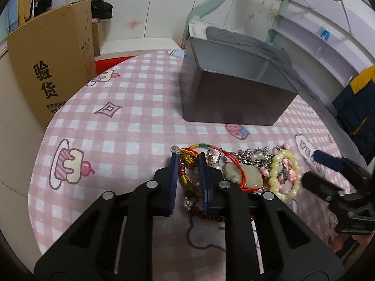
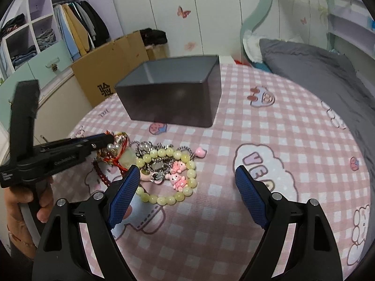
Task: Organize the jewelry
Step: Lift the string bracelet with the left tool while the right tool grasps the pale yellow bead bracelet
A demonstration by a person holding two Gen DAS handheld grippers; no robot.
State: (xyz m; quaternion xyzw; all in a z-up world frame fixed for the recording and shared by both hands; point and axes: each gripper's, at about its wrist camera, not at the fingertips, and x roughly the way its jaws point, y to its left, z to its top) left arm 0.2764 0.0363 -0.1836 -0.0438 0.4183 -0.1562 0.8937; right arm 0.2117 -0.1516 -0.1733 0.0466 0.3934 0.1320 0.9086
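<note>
A bedroom with a pink checked cloth point(image 1: 121, 126) spread over a table, a cardboard box point(image 1: 56, 63) at its far left and a grey blanket point(image 2: 311, 70) behind; near the middle stands a dark grey storage box point(image 1: 234, 89), open-topped, with a divider showing inside only from the left wrist view; in front of it lies the jewelry pile point(image 2: 161, 166), so tangled that single chains are hard to tell apart. The left gripper point(image 1: 188, 161) has its jaws drawn narrow around a red and gold charm point(image 1: 188, 160) on a multicoloured cord, the pads at its sides; whether they truly press it I cannot tell. The right gripper point(image 2: 185, 174) stands wide open, holding nothing, its left pad just over the yellow bead bracelet point(image 2: 168, 199); pink bear charms point(image 2: 178, 175) lie inside that loop.
</note>
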